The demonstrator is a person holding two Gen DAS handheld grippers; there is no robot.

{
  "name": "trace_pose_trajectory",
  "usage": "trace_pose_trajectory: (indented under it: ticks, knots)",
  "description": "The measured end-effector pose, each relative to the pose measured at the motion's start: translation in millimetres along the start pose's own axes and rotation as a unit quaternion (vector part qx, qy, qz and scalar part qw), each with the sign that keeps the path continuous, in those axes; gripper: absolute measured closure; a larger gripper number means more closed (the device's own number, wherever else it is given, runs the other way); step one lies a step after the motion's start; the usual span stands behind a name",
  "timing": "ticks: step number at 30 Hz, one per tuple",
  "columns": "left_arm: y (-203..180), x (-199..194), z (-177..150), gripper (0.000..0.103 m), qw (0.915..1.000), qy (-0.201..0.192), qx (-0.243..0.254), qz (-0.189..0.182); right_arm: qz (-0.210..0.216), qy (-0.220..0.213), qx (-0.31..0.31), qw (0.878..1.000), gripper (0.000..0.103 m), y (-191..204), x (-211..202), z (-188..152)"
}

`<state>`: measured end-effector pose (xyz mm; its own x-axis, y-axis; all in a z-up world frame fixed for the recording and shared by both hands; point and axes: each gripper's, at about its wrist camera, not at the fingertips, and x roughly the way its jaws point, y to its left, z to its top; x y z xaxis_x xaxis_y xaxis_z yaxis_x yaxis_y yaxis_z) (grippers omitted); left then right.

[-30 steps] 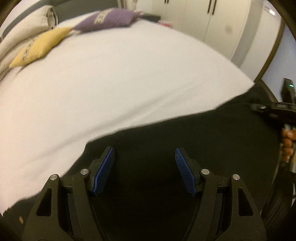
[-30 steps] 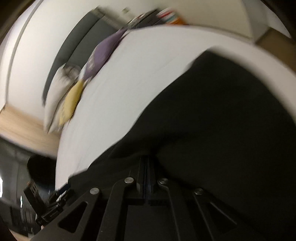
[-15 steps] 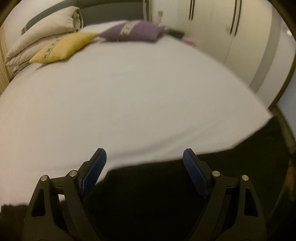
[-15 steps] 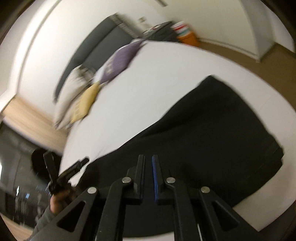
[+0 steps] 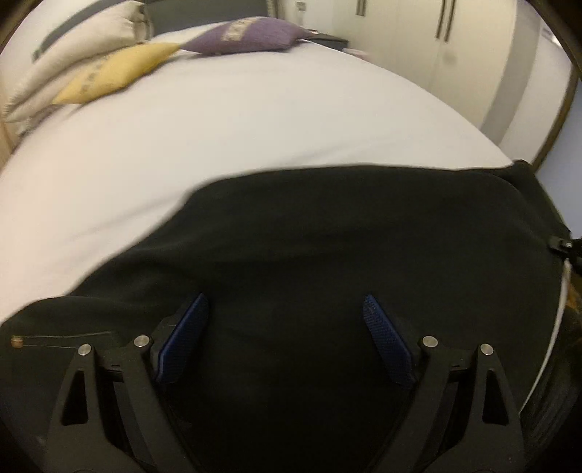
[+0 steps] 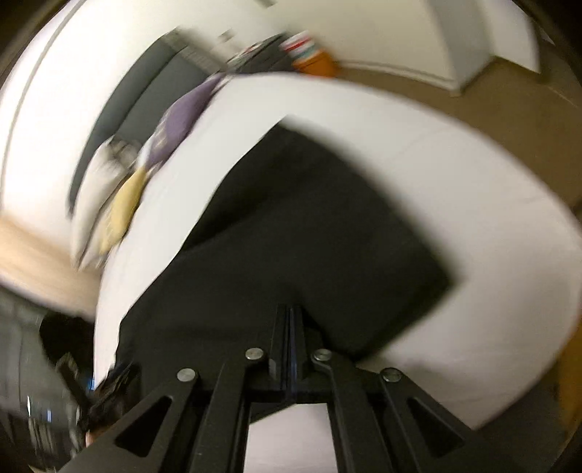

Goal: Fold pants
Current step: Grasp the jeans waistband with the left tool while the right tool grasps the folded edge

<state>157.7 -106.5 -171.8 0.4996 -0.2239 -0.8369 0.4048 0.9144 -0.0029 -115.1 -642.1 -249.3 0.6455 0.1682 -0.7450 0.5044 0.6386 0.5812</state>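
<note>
Black pants (image 5: 327,247) were laid flat on the white bed (image 5: 254,127), a yellow pillow (image 5: 116,71) and a purple pillow (image 5: 251,34) being noted at its far end. The left gripper (image 5: 285,334) was held over the pants, fingers (image 5: 385,345) apart and opening wider, nothing gripped. The right gripper (image 6: 290,345) was recorded with fingers pressed together at the pants' near edge; whether cloth was pinched could not be told.

On the bed (image 5: 254,120): 1 black pants (image 5: 327,247), spread along the near edge. At the far left corner, 2 small cushions, 1 yellow (image 5: 116,71) and 1 purple (image 5: 251,34), plus 1 stack of pale pillows (image 5: 72,47); exact no. in the stack can't be told. 2 grippers, left (image 5: 285,336) and right (image 6: 290,338); beyond the bed's far right corner, 2 cupboard handles (image 5: 445,20) show.
</note>
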Motion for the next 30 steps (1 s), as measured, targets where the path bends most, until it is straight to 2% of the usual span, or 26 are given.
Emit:
trace_pose_trajectory:
  ticks: [1, 2, 4, 7, 8, 10, 12, 13, 14, 15, 16, 18, 21, 22, 23, 24, 26, 28, 29, 30]
  knots:
    - [2.8, -14.2, -1.8, 0.016, 0.9999, -0.016, -0.006, -0.002, -0.021, -0.009, 0.002, 1.000, 0.098, 1.0, -11.0, 2.6]
    - [5.9, -29.9, -6.7, 0.016, 0.9994, -0.034, -0.007, -0.008, -0.021, -0.018, -0.007, 1.000, 0.098, 5.3, -19.2, 2.7]
    - [18.3, -49.4, -14.0, 0.016, 0.9988, -0.047, -0.006, 0.006, 0.016, -0.024, -0.028, 0.999, 0.098, 21.2, -31.9, 0.8]
    - [47.4, -67.8, -37.5, 0.016, 0.9976, -0.050, -0.038, 0.027, 0.115, 0.007, -0.069, 0.991, 0.095, 60.2, -31.7, -14.8]
    - [59.0, -64.9, -40.0, 0.016, 0.9973, -0.044, -0.048, 0.034, 0.133, 0.017, -0.084, 0.987, 0.093, 72.9, -24.3, -18.4]
    - [96.2, -50.7, -52.2, 0.016, 0.9947, -0.017, -0.089, 0.047, 0.137, 0.035, -0.098, 0.985, 0.091, 90.9, -4.6, -23.9]
    - [134.7, -39.9, -67.3, 0.016, 0.9899, -0.002, -0.135, 0.045, 0.117, 0.055, -0.067, 0.989, 0.091, 78.2, 21.8, -25.5]
    - [149.0, -39.6, -74.9, 0.016, 0.9882, -0.010, -0.151, 0.027, 0.086, 0.062, -0.045, 0.993, 0.095, 64.1, 31.5, -24.9]
    - [155.2, -40.9, -78.7, 0.016, 0.9878, -0.016, -0.154, 0.018, 0.074, 0.064, -0.029, 0.995, 0.103, 53.8, 38.9, -24.6]
    - [159.5, -43.6, -82.0, 0.016, 0.9884, -0.022, -0.149, 0.012, 0.092, 0.060, -0.013, 0.994, 0.103, 42.9, 45.5, -22.4]
    - [161.6, -45.6, -84.6, 0.016, 0.9892, -0.021, -0.142, 0.029, 0.103, 0.055, -0.007, 0.993, 0.103, 38.6, 46.2, -22.1]
    - [169.2, -48.8, -91.1, 0.016, 0.9904, -0.025, -0.132, 0.033, 0.098, 0.038, 0.000, 0.994, 0.103, 31.3, 41.3, -18.0]
    - [195.1, -57.4, -105.4, 0.016, 0.9873, -0.053, -0.149, -0.015, 0.084, 0.017, 0.015, 0.996, 0.103, 20.0, 28.4, -9.8]
    - [199.5, -66.4, -108.5, 0.016, 0.9866, -0.062, -0.151, -0.011, 0.091, 0.012, 0.030, 0.995, 0.099, 13.4, 22.9, -6.9]
    - [220.0, -67.9, -106.8, 0.016, 0.9862, -0.070, -0.150, 0.002, 0.110, 0.003, 0.041, 0.993, 0.097, 11.9, 13.4, -4.2]
    - [223.2, -81.8, -108.0, 0.016, 0.9847, -0.095, -0.145, 0.013, 0.138, -0.004, 0.036, 0.990, 0.097, 14.4, 5.5, -5.6]
    - [232.6, -87.4, -104.4, 0.016, 0.9805, -0.120, -0.153, 0.029, 0.188, -0.002, 0.016, 0.982, 0.091, 31.8, 5.7, -4.9]
    - [243.9, -71.4, -102.0, 0.016, 0.9797, -0.086, -0.175, 0.045, 0.206, 0.010, 0.008, 0.979, 0.076, 47.5, 18.2, -7.3]
    - [255.5, -55.4, -104.6, 0.016, 0.9787, -0.055, -0.193, 0.043, 0.203, 0.016, 0.006, 0.979, 0.075, 49.4, 25.1, -9.5]
    - [256.5, -49.1, -106.7, 0.016, 0.9797, -0.047, -0.190, 0.042, 0.200, 0.023, 0.004, 0.980, 0.075, 54.4, 35.1, -10.3]
